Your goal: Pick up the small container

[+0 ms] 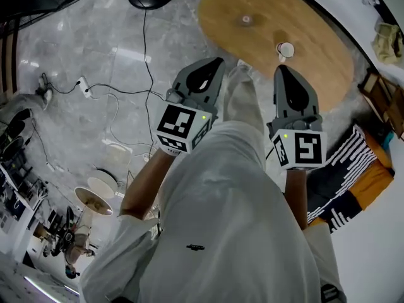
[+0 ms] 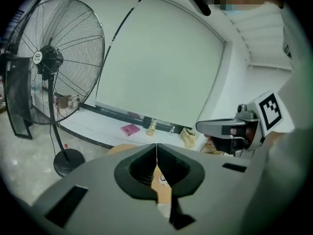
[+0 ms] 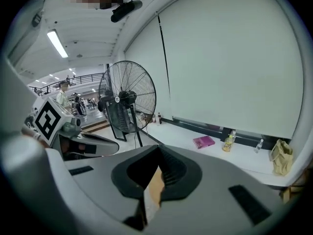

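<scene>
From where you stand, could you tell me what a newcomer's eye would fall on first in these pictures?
First, the left gripper and right gripper, held out side by side in the head view, jaws together, each bearing a black-and-white marker cube. Ahead of them lies an oval wooden table with a small white container on it. In the left gripper view a big standing fan rises at the left, before a pale wall.

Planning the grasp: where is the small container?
In the head view's upper right, the small container stands on the oval wooden table, just beyond the right gripper.
</scene>
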Available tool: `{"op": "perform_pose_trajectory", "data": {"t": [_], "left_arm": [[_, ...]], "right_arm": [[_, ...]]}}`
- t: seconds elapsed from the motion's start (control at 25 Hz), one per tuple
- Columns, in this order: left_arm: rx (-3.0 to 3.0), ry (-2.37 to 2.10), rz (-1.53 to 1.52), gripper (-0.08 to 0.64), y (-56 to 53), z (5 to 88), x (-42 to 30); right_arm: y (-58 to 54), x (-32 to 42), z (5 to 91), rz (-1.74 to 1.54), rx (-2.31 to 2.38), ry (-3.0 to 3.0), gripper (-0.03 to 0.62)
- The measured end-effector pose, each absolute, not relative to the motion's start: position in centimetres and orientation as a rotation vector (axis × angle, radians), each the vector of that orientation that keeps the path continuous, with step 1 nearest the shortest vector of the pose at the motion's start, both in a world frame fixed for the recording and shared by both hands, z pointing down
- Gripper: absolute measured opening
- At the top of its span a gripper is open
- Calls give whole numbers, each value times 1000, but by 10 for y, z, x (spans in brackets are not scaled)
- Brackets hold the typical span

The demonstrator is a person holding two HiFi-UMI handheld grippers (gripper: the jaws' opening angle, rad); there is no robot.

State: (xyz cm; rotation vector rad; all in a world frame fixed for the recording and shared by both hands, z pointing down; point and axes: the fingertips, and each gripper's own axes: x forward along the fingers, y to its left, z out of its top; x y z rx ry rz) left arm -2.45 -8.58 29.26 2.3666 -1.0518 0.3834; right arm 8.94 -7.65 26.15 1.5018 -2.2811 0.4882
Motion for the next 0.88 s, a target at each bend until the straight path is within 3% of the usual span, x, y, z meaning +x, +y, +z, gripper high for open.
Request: {"op": "perform_pose_trajectory", "data": {"t": [0.88], "left_arm": [[2393,-982,572,23,-133,404,23]], "right_arm": [[-145,132,378,704,1441,-2218,12]]}}
